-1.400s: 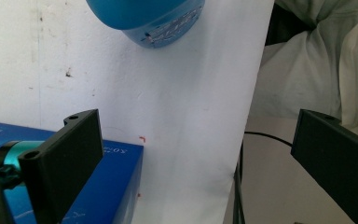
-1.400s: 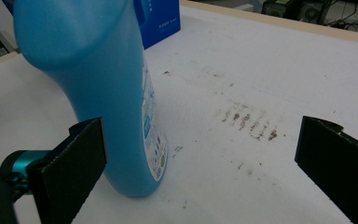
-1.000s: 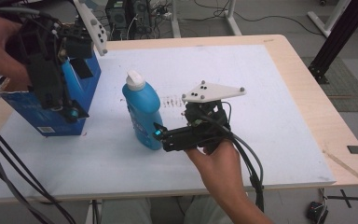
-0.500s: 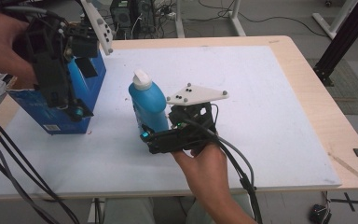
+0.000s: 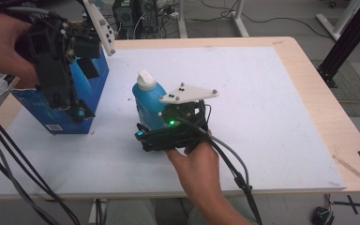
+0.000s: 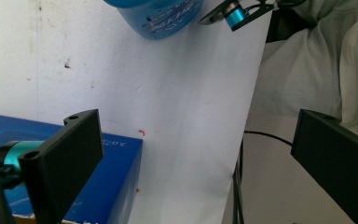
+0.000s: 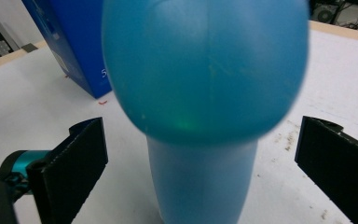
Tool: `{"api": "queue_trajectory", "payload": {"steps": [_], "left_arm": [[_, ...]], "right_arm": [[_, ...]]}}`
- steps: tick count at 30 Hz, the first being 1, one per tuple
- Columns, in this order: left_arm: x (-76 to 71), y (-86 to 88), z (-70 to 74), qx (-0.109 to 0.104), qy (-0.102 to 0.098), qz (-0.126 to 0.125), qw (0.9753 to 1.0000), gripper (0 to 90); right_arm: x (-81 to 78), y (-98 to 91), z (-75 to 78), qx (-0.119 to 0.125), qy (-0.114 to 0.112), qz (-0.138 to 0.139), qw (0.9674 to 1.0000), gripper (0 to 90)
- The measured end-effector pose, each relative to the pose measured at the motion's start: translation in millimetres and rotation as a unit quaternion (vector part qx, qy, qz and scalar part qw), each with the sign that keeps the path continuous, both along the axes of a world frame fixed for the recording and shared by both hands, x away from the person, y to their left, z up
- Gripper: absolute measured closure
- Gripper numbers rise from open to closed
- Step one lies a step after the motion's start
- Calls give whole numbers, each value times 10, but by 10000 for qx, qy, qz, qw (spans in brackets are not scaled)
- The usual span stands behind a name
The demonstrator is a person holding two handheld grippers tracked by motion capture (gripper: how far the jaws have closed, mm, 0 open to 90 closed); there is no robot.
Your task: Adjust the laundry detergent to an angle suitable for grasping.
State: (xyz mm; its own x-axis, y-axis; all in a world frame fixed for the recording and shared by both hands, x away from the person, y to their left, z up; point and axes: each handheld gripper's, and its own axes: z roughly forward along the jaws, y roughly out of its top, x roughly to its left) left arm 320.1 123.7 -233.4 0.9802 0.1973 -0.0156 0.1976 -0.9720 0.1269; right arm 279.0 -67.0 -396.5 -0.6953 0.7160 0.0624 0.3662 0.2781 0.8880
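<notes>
Your right black two-jaw gripper (image 5: 143, 137) wears a pale grey three-cornered plate (image 5: 189, 94) studded with small dark screws on top, a green light glowing just below it, and a grey cable (image 5: 234, 171) trailing off toward 5 o'clock. Your left black two-jaw gripper (image 5: 77, 112) carries a turquoise metal knob (image 6: 16, 150) beside its flat, square-edged jaw, with black cables (image 5: 2, 154) running toward 6 o'clock.

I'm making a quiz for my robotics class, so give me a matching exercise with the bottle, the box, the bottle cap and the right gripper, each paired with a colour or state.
Things:
1. bottle
2. box
3. bottle cap
4. right gripper

Descriptions:
A. white
B. dark blue cardboard, at the table's left edge
C. open, with a finger on either side of the bottle
D. light blue plastic, standing upright

Pairs: 1-D, 2-B, 3-A, 4-C
</notes>
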Motion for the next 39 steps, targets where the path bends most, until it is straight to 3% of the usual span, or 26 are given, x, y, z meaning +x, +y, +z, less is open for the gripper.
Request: {"api": "queue_trajectory", "payload": {"steps": [13,16,18,31,34,39], "left_arm": [[10,20,-2,1,0,-9,10000,23],[16,23,-4,9,3,-14,10000,23],[18,25,-7,18,5,-13,10000,23],[23,25,-11,14,5,-9,10000,23],[24,19,-13,19,0,-9,10000,23],[26,15,-14,16,16,-13,10000,23]], "right_arm": [[76,100,-52,91,99,-93,9999,37],[80,103,-53,105,102,-69,9999,73],[77,99,-53,135,86,26,9999,161],[100,138,-75,71,121,-65,9999,173],[99,136,-75,88,105,-31,9999,266],[110,133,-77,73,102,-60,9999,267]]}}
